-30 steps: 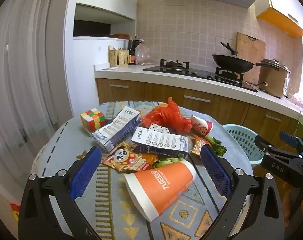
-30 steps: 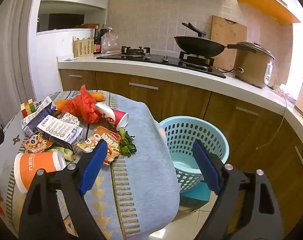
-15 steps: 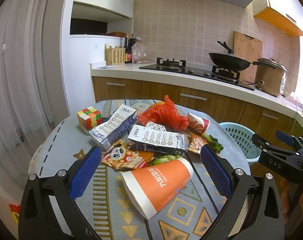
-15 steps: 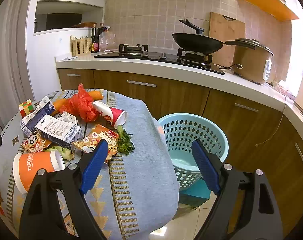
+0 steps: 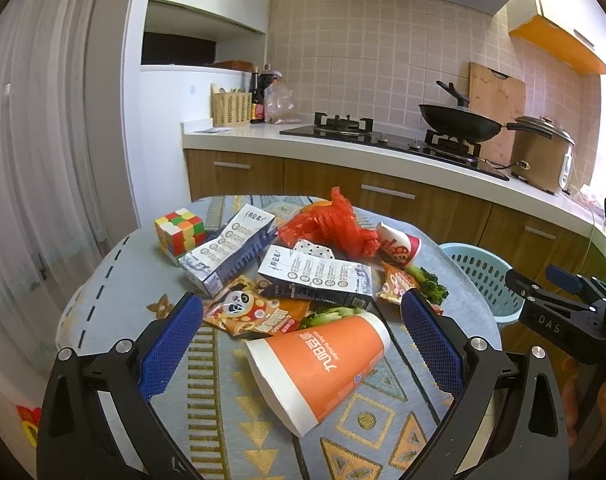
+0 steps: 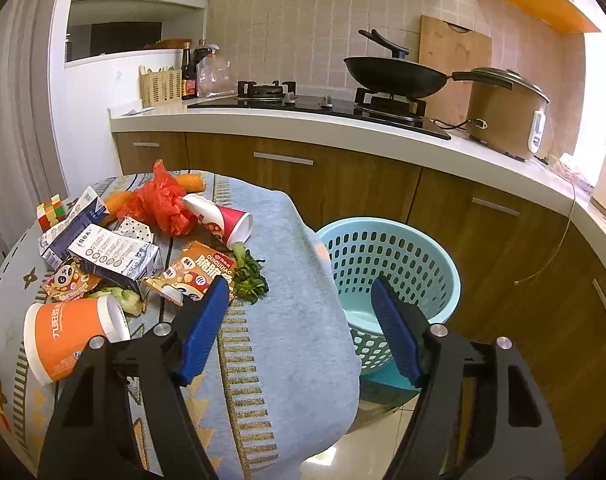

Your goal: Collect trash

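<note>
Trash lies heaped on the table (image 5: 115, 280), with the blue basket (image 6: 387, 248) just beside it. Your left gripper (image 5: 301, 316) frames the orange cup (image 5: 319, 364), wide open and empty; your right gripper (image 6: 299, 300) is the same.

**Orange, red and blue on a patterned cloth**

The tablecloth (image 5: 103, 280) is pale blue-grey with gold triangles, diamonds and striped bands. The large paper cup (image 5: 319, 364) is orange with white rims and white lettering; the smaller paper cup (image 6: 223, 220) is red and white. A crumpled plastic bag (image 5: 335, 224) is bright red. Two milk cartons (image 5: 227, 252) (image 5: 315, 276) are white with dark navy sides and grey circular icons. The snack wrapper (image 5: 251, 312) is orange with a black-and-white panda face. The puzzle cube (image 5: 179, 230) shows yellow, green, red, orange and white squares. The laundry-style basket (image 6: 387, 264) is light turquoise. Both grippers (image 5: 303, 312) (image 6: 299, 292) are black with blue pads.
</note>
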The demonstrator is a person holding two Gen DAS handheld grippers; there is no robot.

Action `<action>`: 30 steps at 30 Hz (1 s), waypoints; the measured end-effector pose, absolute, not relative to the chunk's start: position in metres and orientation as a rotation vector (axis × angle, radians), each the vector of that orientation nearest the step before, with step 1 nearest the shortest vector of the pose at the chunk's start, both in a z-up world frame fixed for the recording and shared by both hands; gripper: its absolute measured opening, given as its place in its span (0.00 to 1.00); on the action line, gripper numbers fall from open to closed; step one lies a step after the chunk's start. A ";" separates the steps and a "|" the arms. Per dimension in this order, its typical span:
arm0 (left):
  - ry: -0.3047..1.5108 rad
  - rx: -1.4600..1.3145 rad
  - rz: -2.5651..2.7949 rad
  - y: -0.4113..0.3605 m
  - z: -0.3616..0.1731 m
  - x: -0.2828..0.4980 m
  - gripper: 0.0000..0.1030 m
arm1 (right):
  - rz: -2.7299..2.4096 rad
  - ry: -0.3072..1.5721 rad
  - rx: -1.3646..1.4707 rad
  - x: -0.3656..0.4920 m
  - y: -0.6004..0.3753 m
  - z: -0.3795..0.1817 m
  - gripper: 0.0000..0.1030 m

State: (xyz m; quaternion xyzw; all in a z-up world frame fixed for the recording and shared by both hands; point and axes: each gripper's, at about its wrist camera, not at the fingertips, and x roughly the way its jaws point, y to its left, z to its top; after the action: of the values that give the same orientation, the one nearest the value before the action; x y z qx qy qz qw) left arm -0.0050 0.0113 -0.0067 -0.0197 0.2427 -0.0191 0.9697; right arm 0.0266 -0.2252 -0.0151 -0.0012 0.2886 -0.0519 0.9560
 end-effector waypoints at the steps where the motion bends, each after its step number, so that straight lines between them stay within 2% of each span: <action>1: 0.488 -0.038 -0.037 0.011 -0.007 -0.006 0.93 | -0.105 0.586 -0.003 0.027 -0.225 -0.015 0.67; 19: 0.492 -0.032 -0.034 0.016 -0.011 -0.007 0.93 | -0.099 0.595 -0.003 0.027 -0.224 -0.018 0.63; 22: 0.496 -0.022 -0.037 0.020 -0.012 -0.006 0.93 | -0.091 0.603 -0.005 0.029 -0.223 -0.019 0.58; 25: 0.511 0.028 -0.073 0.029 -0.014 -0.003 0.93 | -0.085 0.608 -0.017 0.031 -0.220 -0.020 0.49; 27: 0.536 0.041 -0.116 0.040 -0.021 0.000 0.93 | -0.078 0.614 -0.022 0.032 -0.219 -0.021 0.38; 30: 0.584 0.022 -0.185 0.057 -0.031 0.006 0.93 | -0.069 0.624 -0.026 0.034 -0.216 -0.024 0.31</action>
State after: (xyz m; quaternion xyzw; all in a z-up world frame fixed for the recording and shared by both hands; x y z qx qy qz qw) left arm 0.0055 0.0572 -0.0305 0.0110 0.2876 -0.0908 0.9534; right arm 0.0342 -0.2161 -0.0243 -0.0127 0.3071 -0.0338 0.9510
